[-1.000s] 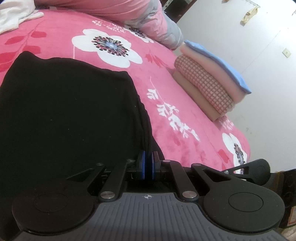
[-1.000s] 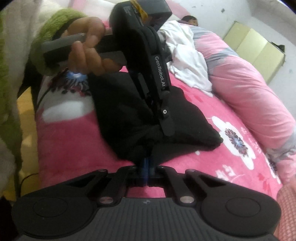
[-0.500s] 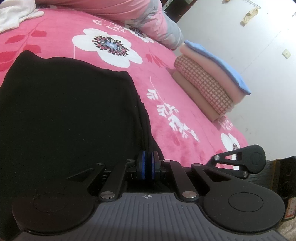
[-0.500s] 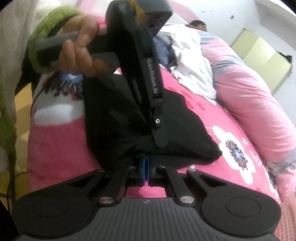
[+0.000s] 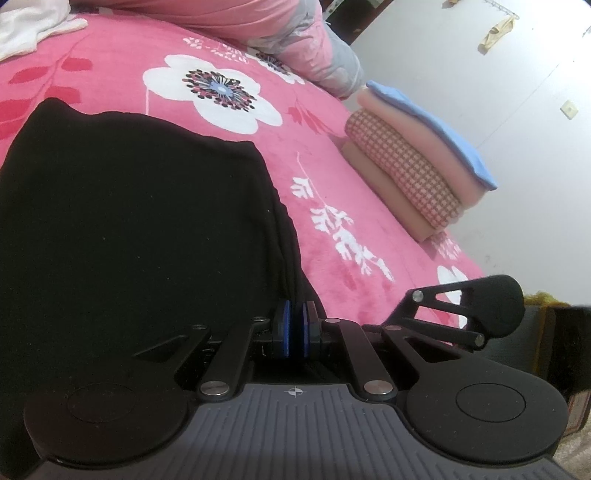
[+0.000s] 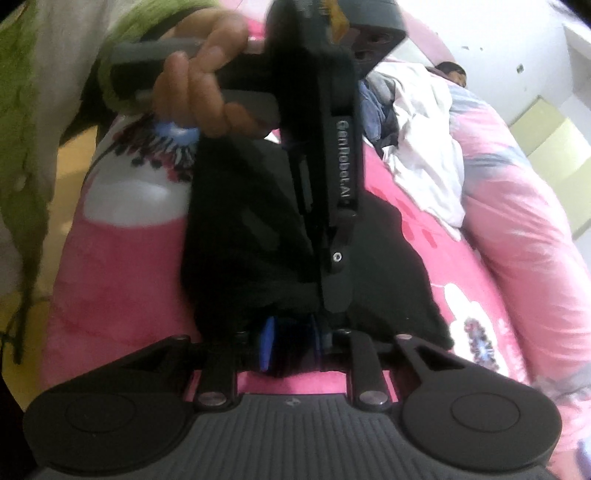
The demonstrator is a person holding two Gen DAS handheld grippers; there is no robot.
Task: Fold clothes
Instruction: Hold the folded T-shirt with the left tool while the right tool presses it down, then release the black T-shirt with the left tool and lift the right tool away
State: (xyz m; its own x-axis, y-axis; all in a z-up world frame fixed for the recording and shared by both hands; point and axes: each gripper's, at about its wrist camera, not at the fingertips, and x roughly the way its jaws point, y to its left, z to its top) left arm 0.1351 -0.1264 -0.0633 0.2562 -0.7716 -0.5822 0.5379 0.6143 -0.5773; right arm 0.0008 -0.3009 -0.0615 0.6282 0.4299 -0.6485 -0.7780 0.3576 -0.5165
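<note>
Plush floral bedspread [image 5: 369, 206]; left tool [image 5: 294, 328] pinches black knit garment [image 5: 129, 221], right tool [image 6: 291, 345] just parting.

Spread with a pink floral blanket [image 5: 229, 48], white flowers printed large. Along the bed's far edge, a long pink and grey quilt roll [image 5: 280, 40]. At the far left corner, crumpled white cloth [image 5: 26, 27]. Beyond the right edge, a white wall [image 5: 498, 118].

Black garment [image 5: 129, 221], folded thick, flat on the pink floral bedspread [image 5: 332, 221].
</note>
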